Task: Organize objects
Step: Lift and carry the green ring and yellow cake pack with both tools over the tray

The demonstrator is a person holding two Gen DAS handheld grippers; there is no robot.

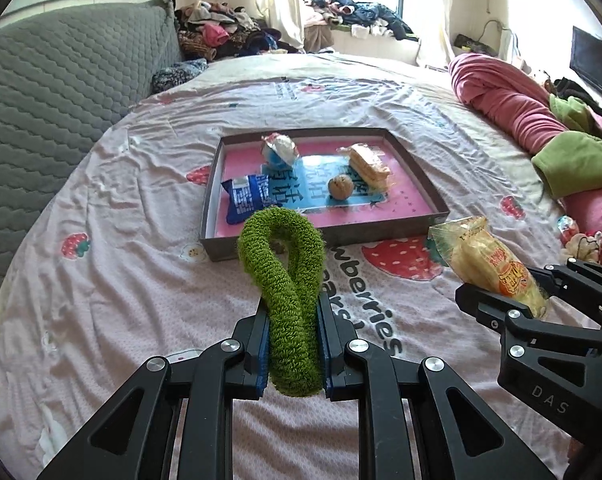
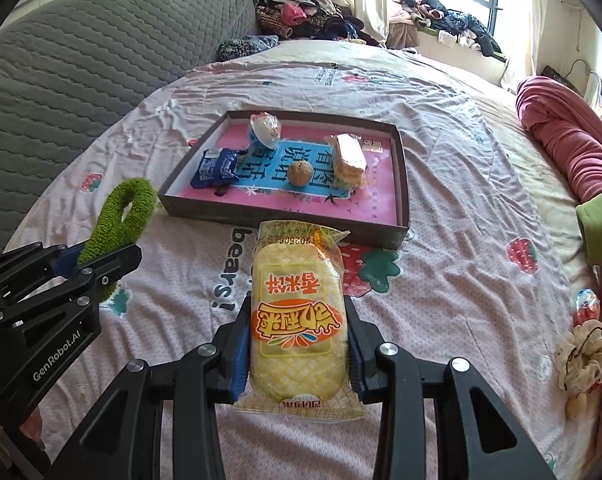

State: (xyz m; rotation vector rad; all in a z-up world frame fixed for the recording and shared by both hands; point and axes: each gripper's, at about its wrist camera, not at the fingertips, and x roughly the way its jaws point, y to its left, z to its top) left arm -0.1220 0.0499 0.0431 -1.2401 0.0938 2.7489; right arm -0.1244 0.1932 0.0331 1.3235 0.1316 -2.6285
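left hand-held gripper grips a green scrunchie; right hand-held gripper grips a yellow snack packet, both near the tray on the bed.

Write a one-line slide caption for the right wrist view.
Right claw grips a yellow snack packet before the tray on the bed, while the left claw holds a green scrunchie.

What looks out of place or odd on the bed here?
A beige scrunchie and a small foil-wrapped snack lie loose by the pink blanket, outside the tray holding the other snacks. Nothing looks spilled or damaged.
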